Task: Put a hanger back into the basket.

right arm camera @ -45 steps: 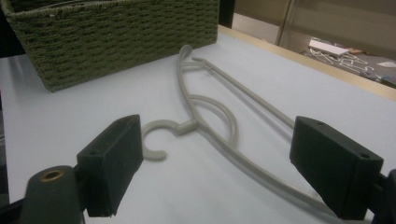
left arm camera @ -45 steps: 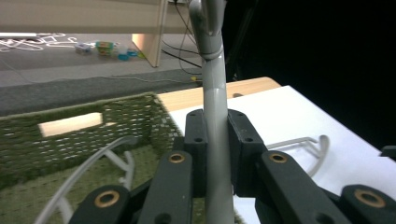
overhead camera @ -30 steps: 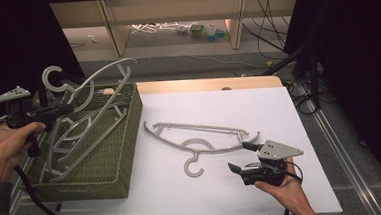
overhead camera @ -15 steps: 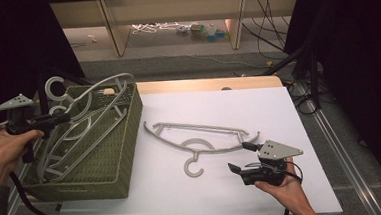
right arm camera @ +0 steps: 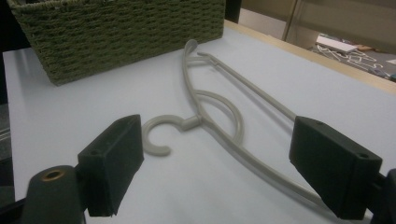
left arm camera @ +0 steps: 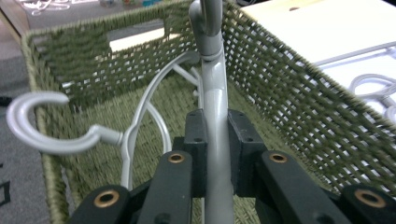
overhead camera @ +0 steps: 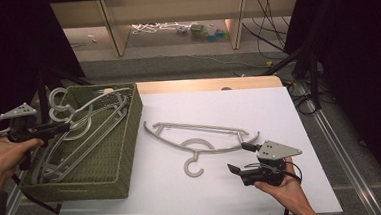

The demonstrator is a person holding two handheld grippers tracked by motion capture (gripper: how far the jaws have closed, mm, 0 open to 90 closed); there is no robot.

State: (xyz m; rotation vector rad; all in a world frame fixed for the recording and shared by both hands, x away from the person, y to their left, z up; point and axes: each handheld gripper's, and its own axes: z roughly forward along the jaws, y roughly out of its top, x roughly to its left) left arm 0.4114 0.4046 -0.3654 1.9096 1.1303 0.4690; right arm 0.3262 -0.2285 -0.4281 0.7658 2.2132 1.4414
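No readable text, label, brand or number appears on anything.

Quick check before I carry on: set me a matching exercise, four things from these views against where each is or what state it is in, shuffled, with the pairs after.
Things
1. left tongs
2. right tongs
3. hanger on the table
4. green wicker basket

Place or state
A. lying flat on the white table top, untouched
B. open, jaws wide apart, held low over the table
C. at the table's left edge, with grey hangers inside
D. shut on the neck of a grey hanger over the basket

Pairs: 1-D, 2-B, 3-A, 4-C
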